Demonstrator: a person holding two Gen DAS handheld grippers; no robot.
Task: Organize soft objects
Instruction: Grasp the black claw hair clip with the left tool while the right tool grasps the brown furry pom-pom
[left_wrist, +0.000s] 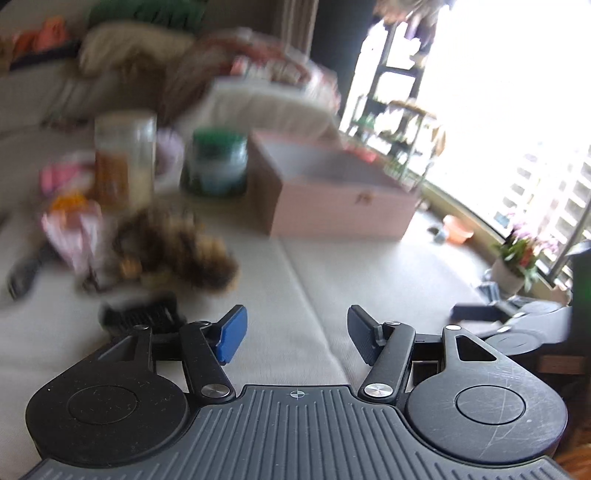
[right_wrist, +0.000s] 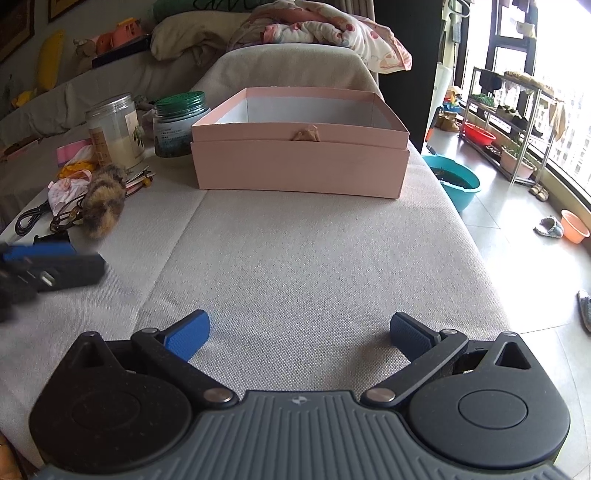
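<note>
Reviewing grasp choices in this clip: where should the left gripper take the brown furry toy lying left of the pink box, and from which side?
Probably across the narrow middle of the furry toy, from above. It lies elongated on the cloth-covered table, with cords and pink fabric against its left side, so the right side is freer. The left gripper is open and empty.

The left gripper (left_wrist: 297, 334) is hanging above the cushioned surface with its jaws standing apart and nothing between them — its blue-padded fingers (left_wrist: 232, 334) are touching nothing. Its own view is smeared with blur. From the right wrist view it is showing at the far left edge, tips pointing right, low over the surface. The right gripper (right_wrist: 299, 338) is sitting nearer, tilting down toward the surface, jaws spread wide and gripping nothing — its textured blue pads (right_wrist: 186, 338) are facing each other across bare fabric.
</note>
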